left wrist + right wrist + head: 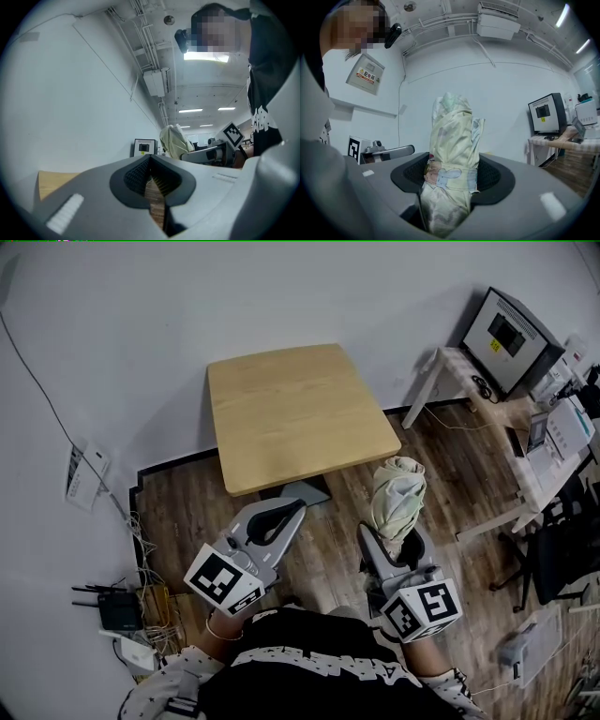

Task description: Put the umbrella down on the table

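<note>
A folded pale cream umbrella [398, 495] stands upright in my right gripper [397, 545], whose jaws are shut round its strapped middle [452, 176]. The umbrella's top [452, 122] rises above the jaws. It is held over the wooden floor, just off the near right corner of the square light-wood table [300, 413]. My left gripper [281, 515] hovers near the table's front edge with its jaws shut and nothing between them [150, 161]. From the left gripper view the umbrella [176, 140] and the right gripper [211, 152] show to the right, and a strip of table [51, 180] at the left.
A white desk [469, 371] with a monitor [511, 329] stands at the right, with a black chair [562, 559] nearer. A router and cables [120, 610] lie on the floor at the left by the white wall. The table's base plate [305, 491] shows under its front edge.
</note>
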Action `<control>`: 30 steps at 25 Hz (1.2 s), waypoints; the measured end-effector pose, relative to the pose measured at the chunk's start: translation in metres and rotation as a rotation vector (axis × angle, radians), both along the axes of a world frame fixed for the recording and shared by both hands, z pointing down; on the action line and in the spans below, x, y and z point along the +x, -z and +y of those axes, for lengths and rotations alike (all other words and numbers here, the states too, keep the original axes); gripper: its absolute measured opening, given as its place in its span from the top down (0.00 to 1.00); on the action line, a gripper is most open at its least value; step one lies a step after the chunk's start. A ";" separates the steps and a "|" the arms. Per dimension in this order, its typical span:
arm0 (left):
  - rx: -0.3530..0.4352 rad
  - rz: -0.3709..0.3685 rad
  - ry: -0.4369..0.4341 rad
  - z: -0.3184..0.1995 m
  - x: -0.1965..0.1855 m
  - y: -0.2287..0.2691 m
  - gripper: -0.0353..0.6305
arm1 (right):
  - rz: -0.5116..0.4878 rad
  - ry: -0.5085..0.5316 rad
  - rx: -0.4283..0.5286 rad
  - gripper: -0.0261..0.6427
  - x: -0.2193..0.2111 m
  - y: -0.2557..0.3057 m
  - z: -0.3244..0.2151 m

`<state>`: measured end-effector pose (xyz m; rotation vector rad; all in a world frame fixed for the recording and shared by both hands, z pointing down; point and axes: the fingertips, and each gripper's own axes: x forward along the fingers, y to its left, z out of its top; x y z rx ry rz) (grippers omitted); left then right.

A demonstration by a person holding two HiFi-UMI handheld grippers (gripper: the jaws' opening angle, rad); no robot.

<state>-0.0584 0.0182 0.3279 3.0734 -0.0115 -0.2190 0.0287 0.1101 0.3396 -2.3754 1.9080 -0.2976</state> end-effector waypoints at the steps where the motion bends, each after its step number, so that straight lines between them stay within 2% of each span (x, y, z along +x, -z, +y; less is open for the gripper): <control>1: 0.006 0.004 -0.009 -0.001 0.000 0.001 0.96 | -0.002 0.002 -0.002 0.51 -0.001 -0.001 -0.004; 5: 0.005 -0.002 -0.001 -0.002 -0.004 -0.001 0.96 | -0.006 0.018 -0.006 0.51 0.000 -0.002 -0.011; 16: -0.004 -0.032 0.173 -0.059 0.000 -0.012 0.96 | -0.018 0.145 0.005 0.51 0.033 -0.005 -0.079; 22: 0.001 -0.040 0.248 -0.088 0.016 -0.012 0.96 | -0.028 0.214 -0.004 0.51 0.056 -0.008 -0.118; 30: -0.008 -0.071 0.306 -0.115 0.051 -0.017 0.96 | -0.060 0.270 -0.022 0.51 0.093 -0.018 -0.154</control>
